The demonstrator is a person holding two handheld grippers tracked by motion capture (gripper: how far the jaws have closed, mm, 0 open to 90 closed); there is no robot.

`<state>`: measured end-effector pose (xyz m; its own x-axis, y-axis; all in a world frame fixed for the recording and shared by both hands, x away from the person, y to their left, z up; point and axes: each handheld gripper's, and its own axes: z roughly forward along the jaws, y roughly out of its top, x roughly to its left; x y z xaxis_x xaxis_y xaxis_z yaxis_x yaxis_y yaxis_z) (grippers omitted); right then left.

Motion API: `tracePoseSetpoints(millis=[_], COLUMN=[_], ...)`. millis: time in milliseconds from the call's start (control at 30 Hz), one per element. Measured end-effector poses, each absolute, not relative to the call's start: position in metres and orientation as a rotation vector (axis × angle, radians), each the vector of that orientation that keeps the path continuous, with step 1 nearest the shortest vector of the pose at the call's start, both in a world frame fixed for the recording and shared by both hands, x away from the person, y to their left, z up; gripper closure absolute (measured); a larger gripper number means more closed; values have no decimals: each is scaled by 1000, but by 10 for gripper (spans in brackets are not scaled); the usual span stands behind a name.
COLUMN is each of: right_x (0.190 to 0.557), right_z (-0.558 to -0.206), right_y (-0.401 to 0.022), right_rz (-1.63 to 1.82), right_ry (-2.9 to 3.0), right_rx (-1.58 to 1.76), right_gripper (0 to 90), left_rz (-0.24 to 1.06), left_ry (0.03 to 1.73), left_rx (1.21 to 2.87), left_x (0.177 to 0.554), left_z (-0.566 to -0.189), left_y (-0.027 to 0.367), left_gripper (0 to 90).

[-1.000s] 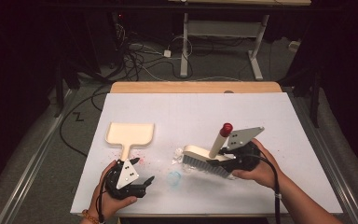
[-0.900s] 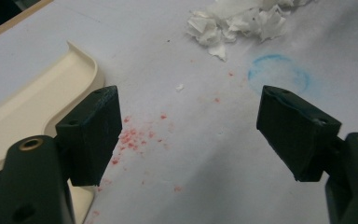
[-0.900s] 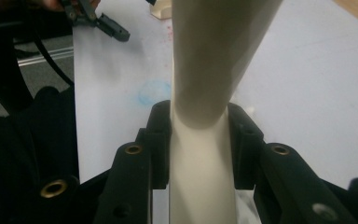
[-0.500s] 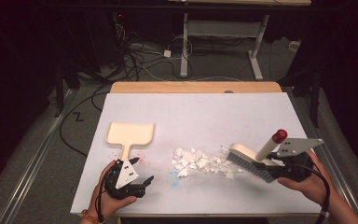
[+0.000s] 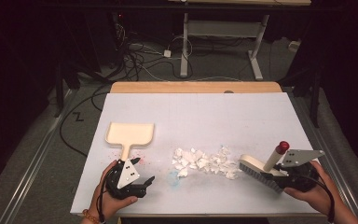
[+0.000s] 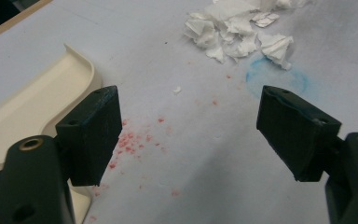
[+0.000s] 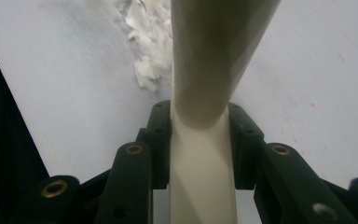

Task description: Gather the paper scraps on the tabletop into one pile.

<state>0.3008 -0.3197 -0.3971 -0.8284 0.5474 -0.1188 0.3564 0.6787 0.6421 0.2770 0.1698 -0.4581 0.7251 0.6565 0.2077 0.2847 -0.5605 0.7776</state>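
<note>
The right gripper (image 5: 282,179), jaws clamped on the hand brush (image 5: 261,171), stands right of the paper scraps (image 5: 205,162). The dustpan (image 5: 129,134) lies leftward beside the open-jawed left gripper (image 5: 144,184).

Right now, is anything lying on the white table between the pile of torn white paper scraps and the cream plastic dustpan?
Nothing solid. Between the torn white paper scraps and the cream plastic dustpan the white table shows only red specks and a faint blue smudge. The cream brush sits at the pile's far side.
</note>
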Motion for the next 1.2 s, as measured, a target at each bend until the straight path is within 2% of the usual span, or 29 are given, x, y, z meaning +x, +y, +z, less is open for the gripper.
tracePoseSetpoints(millis=[667,900,1033,1200], right_x=[332,332,333,347], right_z=[-393,-377,-364,-369], right_y=[-213,-220,-243,-254], right_rz=[939,980,1031,934], right_ry=[2650,2606,2518,2408], right_rx=[514,523,615,739], right_gripper=[672,672,672,672], left_rz=[622,620,619,618], left_ry=[708,714,714,707], left_rx=[2167,2169,2174,2178], left_x=[277,277,279,280], left_z=[-458,-459,-459,-459], left_y=[172,173,171,169], left_gripper=[217,217,217,217])
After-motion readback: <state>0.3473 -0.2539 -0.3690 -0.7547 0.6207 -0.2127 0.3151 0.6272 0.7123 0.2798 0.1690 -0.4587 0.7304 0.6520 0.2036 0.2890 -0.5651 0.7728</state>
